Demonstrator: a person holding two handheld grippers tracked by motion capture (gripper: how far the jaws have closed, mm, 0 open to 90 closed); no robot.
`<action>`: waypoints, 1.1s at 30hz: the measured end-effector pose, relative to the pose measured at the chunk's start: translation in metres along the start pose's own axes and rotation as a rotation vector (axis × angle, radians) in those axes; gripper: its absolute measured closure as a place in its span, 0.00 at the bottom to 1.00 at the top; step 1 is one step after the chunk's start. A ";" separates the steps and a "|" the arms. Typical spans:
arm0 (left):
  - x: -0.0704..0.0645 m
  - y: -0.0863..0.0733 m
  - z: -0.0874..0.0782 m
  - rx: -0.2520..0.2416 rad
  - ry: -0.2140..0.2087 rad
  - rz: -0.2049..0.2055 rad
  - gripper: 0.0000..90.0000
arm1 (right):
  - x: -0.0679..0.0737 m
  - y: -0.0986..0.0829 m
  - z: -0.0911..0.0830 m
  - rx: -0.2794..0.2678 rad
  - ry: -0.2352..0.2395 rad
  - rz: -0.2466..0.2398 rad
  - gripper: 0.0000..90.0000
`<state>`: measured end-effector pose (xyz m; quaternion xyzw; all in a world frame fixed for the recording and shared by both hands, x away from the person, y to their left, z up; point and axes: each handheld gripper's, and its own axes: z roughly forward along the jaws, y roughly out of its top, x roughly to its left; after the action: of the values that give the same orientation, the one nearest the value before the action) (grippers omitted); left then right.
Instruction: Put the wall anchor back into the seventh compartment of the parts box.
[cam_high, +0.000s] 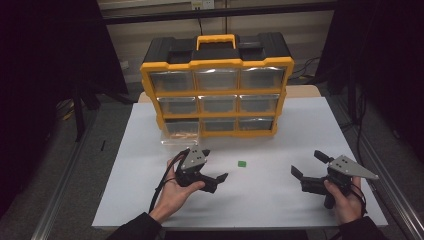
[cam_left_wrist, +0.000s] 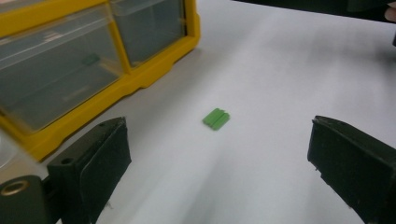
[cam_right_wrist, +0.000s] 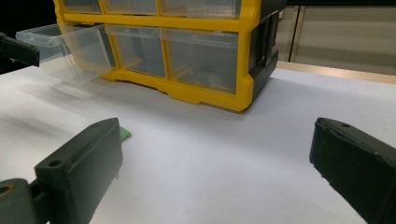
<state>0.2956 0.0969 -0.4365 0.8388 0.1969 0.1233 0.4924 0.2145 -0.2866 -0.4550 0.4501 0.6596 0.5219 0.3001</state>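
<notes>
The small green block (cam_high: 242, 163) lies flat on the white worktop (cam_high: 280, 200), between the two grippers and in front of the yellow drawer organiser (cam_high: 218, 92). It sits just ahead of the left gripper (cam_high: 216, 165), which is the nearer one; the right gripper (cam_high: 310, 164) is well apart. Both grippers are wide open and hold nothing. In the left gripper view, the block's long axis runs obliquely, up to the right, roughly across the jaw gap. The bottom-left clear drawer (cam_right_wrist: 70, 49) stands pulled out.

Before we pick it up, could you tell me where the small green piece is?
In the high view, the green piece lies on the white table between both grippers, before the yellow drawer cabinet.
</notes>
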 end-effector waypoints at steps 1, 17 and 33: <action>0.001 0.001 0.002 0.003 -0.023 0.000 0.06 | 0.000 0.000 0.000 0.000 0.001 0.000 0.02; 0.013 0.020 0.032 0.152 -0.166 0.018 0.07 | 0.000 0.000 0.000 0.005 0.006 -0.003 0.02; 0.019 0.043 0.042 0.283 -0.286 0.097 0.07 | 0.000 0.000 0.001 0.013 0.012 -0.007 0.02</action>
<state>0.3386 0.0537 -0.4192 0.9170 0.1000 -0.0023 0.3861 0.2156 -0.2860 -0.4557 0.4466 0.6663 0.5192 0.2948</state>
